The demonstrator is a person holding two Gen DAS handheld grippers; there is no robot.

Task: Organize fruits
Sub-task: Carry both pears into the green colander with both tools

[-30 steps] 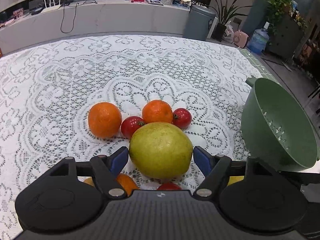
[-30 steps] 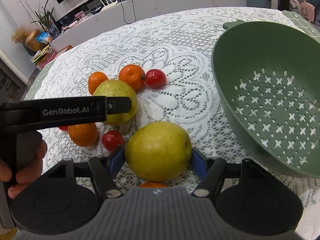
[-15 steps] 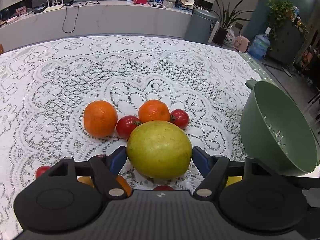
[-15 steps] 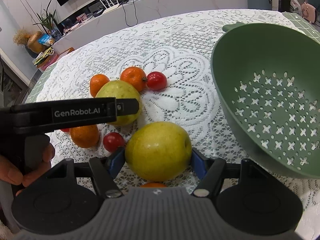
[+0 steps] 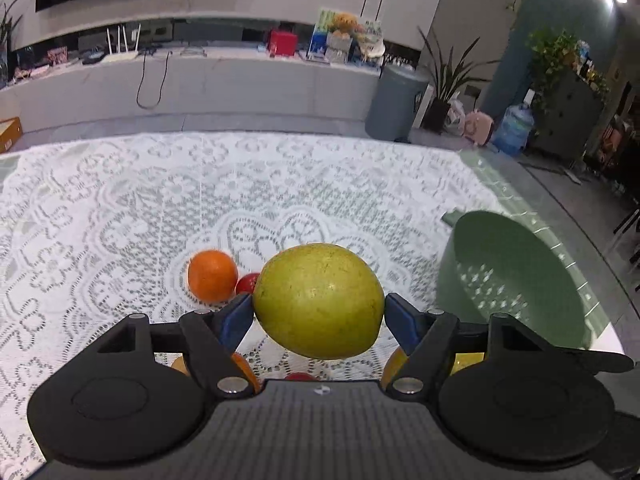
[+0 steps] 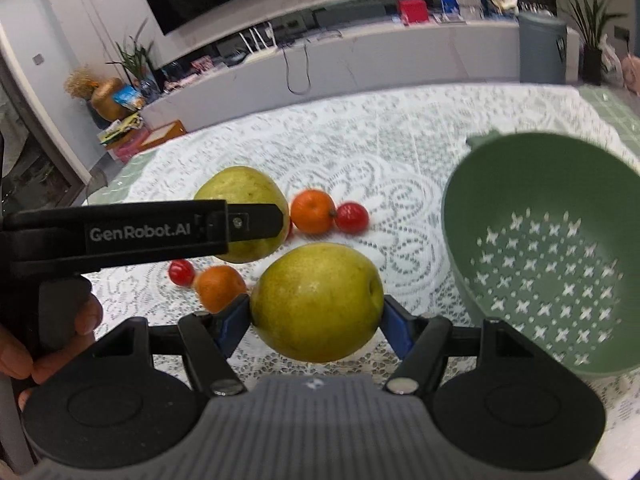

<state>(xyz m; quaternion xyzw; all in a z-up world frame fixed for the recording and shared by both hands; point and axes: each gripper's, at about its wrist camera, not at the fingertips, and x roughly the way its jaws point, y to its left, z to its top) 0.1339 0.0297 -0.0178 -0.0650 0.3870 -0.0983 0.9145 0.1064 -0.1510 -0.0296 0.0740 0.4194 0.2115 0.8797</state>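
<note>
My left gripper point(image 5: 319, 312) is shut on a yellow-green pear point(image 5: 318, 300) and holds it above the lace cloth. It also shows in the right wrist view, where the left gripper's pear point(image 6: 244, 208) sits behind its black arm. My right gripper point(image 6: 316, 314) is shut on a second pear point(image 6: 316, 300), also lifted. A green colander point(image 6: 552, 248) stands tilted at the right; it also shows in the left wrist view point(image 5: 516, 280). Oranges point(image 6: 313, 211) point(image 6: 219, 286) point(image 5: 212, 275) and cherry tomatoes point(image 6: 351, 218) point(image 6: 181, 273) lie on the cloth.
The round table carries a white lace cloth point(image 5: 120, 208). Its edge curves close behind the colander at the right. A grey counter point(image 5: 200, 80), a grey bin point(image 5: 394, 102) and plants stand beyond the table.
Both grippers have risen and tilted up with their pears, so the loose fruit sits lower and farther in view. The colander appears farther from the right gripper.
</note>
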